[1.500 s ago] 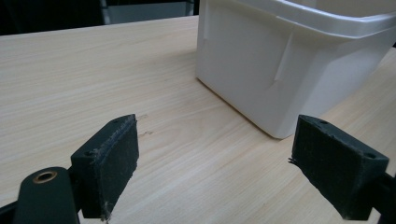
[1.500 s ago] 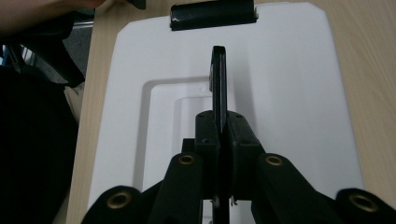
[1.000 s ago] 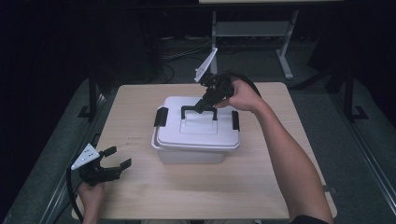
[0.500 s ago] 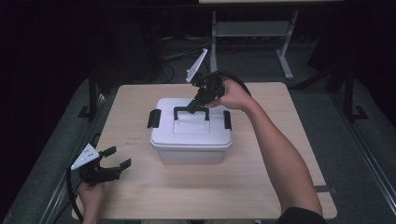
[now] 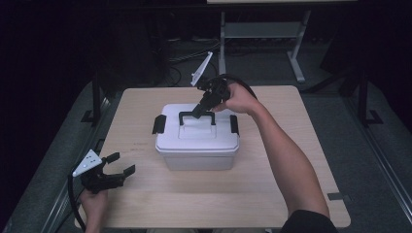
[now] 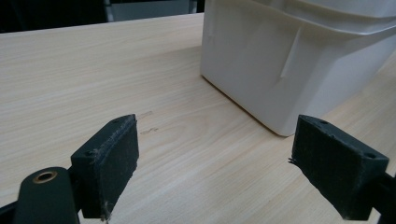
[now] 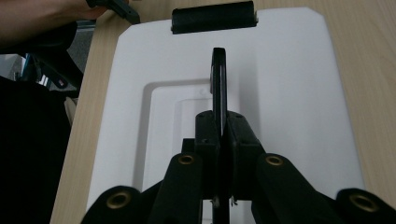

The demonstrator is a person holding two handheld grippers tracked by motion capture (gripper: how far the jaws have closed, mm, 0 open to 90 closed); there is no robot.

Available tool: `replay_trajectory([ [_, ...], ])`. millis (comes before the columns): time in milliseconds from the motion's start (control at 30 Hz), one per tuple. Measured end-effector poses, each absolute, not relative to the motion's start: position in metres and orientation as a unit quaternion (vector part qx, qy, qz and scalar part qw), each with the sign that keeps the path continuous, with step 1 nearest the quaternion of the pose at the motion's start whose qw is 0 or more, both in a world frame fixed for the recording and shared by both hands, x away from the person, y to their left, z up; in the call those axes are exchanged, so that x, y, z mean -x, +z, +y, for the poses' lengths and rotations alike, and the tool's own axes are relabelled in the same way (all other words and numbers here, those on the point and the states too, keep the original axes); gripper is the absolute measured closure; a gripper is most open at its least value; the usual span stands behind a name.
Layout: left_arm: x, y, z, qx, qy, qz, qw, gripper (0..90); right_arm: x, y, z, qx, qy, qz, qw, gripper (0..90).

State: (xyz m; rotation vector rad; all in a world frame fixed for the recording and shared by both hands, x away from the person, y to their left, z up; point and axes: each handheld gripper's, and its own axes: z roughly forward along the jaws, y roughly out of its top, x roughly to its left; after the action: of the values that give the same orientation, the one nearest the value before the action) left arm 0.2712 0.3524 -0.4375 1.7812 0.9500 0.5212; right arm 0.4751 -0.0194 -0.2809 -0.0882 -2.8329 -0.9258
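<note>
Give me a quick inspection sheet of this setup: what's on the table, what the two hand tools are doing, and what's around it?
Surface: light wooden table, bare apart from the box.
Job's things: white plastic box near the table's middle, lid on, black latch at each end, black handle raised upright.
Clutter: nothing seen.
Grippers: right gripper shut on the handle, its pads pressed against the bar from both sides; left gripper open, holding nothing, low near the table's front left corner, aimed at the box's side.
Cables: a black cable trails from the left gripper; another loops over the right hand.
Surroundings: dark room, grey floor, a metal stand behind the table.
</note>
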Motion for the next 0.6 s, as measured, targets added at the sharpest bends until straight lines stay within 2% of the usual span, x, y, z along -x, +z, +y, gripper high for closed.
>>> replay_trajectory([
  [600, -0.2699, -0.4369, 0.3537, -0.735, 0.217, 0.396, 0.506, 14.1, -0.4756, -0.2903, -0.0200, 0.035, -0.303, -0.949, 0.083, 83.7],
])
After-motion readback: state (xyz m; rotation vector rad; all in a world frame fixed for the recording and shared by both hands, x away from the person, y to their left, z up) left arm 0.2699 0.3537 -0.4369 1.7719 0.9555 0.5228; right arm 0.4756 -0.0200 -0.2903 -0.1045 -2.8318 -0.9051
